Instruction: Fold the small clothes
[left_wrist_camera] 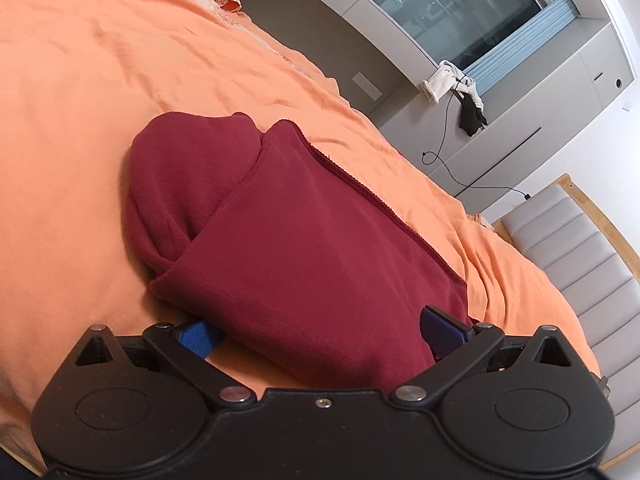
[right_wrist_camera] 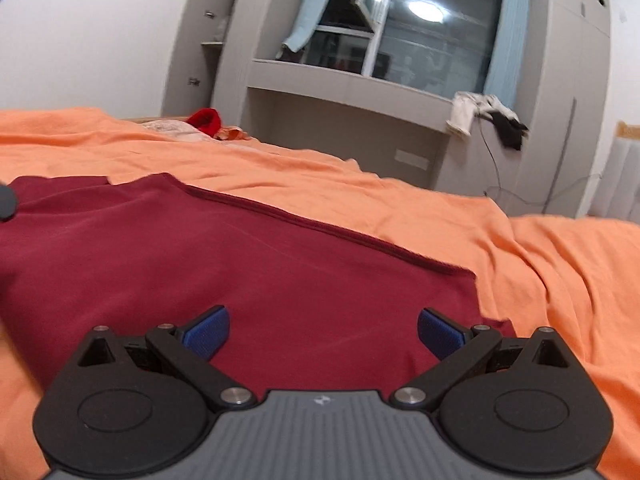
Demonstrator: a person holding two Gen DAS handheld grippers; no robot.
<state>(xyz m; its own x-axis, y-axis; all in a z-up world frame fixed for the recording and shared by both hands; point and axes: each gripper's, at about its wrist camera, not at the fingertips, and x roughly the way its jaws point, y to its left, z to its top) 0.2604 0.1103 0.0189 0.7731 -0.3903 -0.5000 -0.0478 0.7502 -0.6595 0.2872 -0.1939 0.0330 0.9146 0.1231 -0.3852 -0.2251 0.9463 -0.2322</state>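
A dark red garment lies folded on the orange bedsheet, one layer doubled over another, with a seamed hem along its right edge. My left gripper is open, its blue pads spread at the garment's near edge, the cloth lying between them. In the right wrist view the same garment spreads flat on the bedsheet. My right gripper is open just above its near part, blue pads wide apart, holding nothing.
A bright red item and pale cloth lie at the far end of the bed. A grey window ledge holds white and black clothes with a hanging cable. A padded grey headboard stands at the right.
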